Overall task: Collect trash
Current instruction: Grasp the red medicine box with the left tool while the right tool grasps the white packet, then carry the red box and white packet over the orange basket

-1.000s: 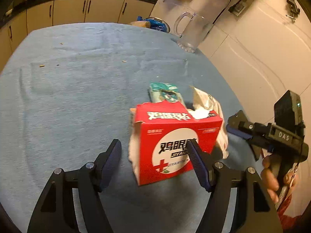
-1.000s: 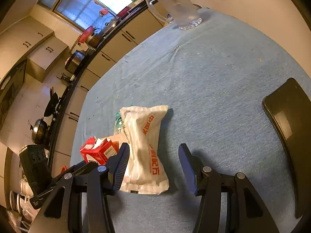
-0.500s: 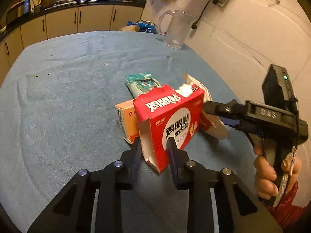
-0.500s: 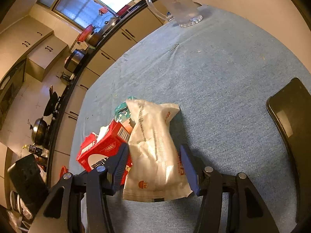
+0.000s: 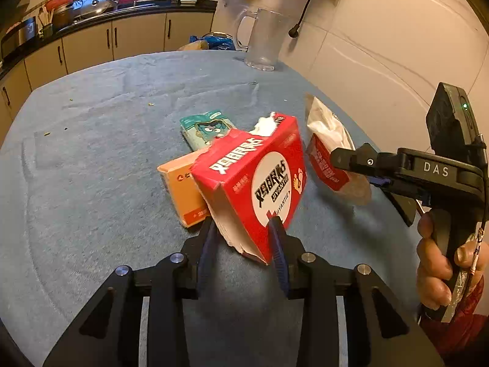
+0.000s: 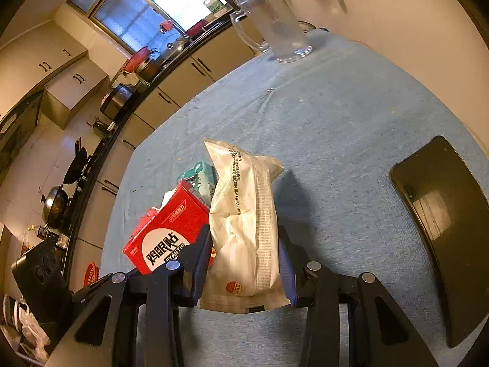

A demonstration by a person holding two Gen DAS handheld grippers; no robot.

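Note:
My left gripper (image 5: 244,238) is shut on a torn red carton (image 5: 259,177) and holds it tilted above the blue tablecloth (image 5: 91,183). The red carton also shows in the right wrist view (image 6: 168,235). My right gripper (image 6: 246,263) is shut on a white plastic pouch (image 6: 247,214) and holds it off the cloth; the pouch also shows in the left wrist view (image 5: 330,156). An orange box (image 5: 180,189) and a teal packet (image 5: 204,128) lie on the cloth behind the carton.
A clear glass pitcher (image 5: 262,42) stands at the table's far edge by the wall. A black phone (image 6: 440,220) lies on the cloth to the right. Kitchen cabinets (image 5: 91,46) run beyond the table. Crumbs dot the cloth.
Both grippers closed, the left on the red carton and the right on the white pouch, and both items were lifted and tilted off the cloth. The orange box was uncovered.

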